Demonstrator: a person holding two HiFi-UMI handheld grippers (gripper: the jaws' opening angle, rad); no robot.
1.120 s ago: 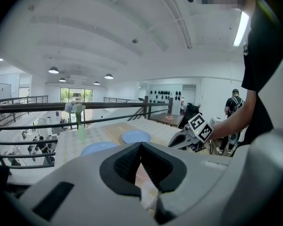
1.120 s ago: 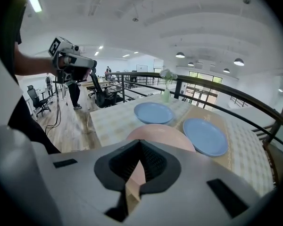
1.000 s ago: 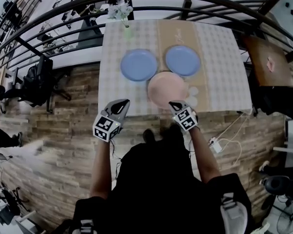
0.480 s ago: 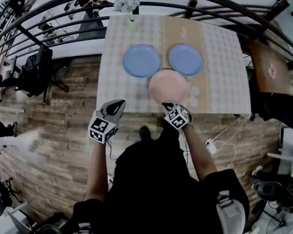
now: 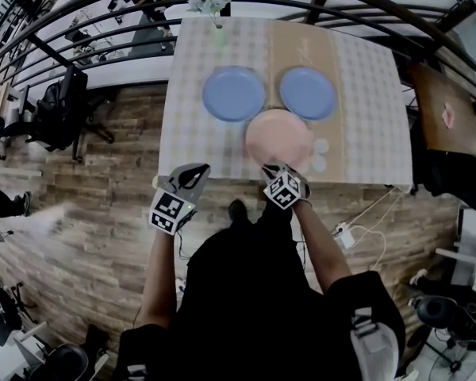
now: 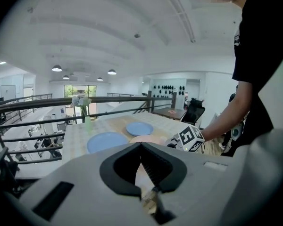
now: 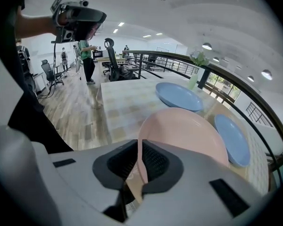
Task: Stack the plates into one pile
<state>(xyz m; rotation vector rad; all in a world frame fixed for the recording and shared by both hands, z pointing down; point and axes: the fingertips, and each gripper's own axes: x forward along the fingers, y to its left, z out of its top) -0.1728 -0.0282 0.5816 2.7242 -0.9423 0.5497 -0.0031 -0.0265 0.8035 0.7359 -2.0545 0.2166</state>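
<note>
Your left gripper (image 5: 194,171) hangs just off the table's near edge, jaws drawn together on nothing. Your right gripper (image 5: 271,167) is clamped on the near rim of the pink plate (image 5: 279,137); in the right gripper view the rim runs edge-on between the pads. That plate sits at the near edge of the table (image 5: 365,94), roughly midway along it. It looks stiff, smooth and probably light, but breakable. A one-sided rim pinch may let it droop or slide, so carry it low and level. Close behind it, mid-table, lie the left blue plate (image 5: 233,94) and the right blue plate (image 5: 308,93), side by side. A vase of flowers (image 5: 210,2) stands by the far left corner
</note>
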